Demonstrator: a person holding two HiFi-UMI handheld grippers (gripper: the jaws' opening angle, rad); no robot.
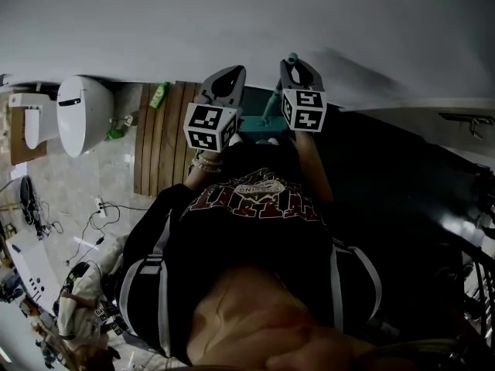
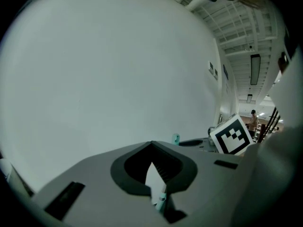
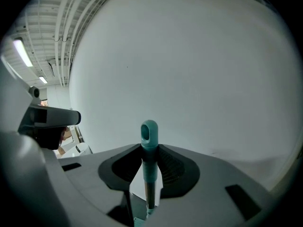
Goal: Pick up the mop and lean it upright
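My right gripper [image 3: 149,151] is clamped on the mop handle [image 3: 149,132] just under its teal cap, at centre frame before the white wall [image 3: 199,56]. My left gripper [image 2: 152,146] has its tips together, seemingly empty. I'd ease the cap onto the wall before releasing.

A toilet [image 1: 81,113] and slatted wooden mat [image 1: 162,137] are suggesting a bathroom set. Exposed ceiling pipes [image 3: 64,32] are indicating a lab hall.

A plain white wall [image 1: 232,22] stands ahead. On the pale floor [image 1: 85,180] at left are a white toilet [image 1: 81,113], a slatted wooden mat [image 1: 158,141] and loose cables [image 1: 100,216].
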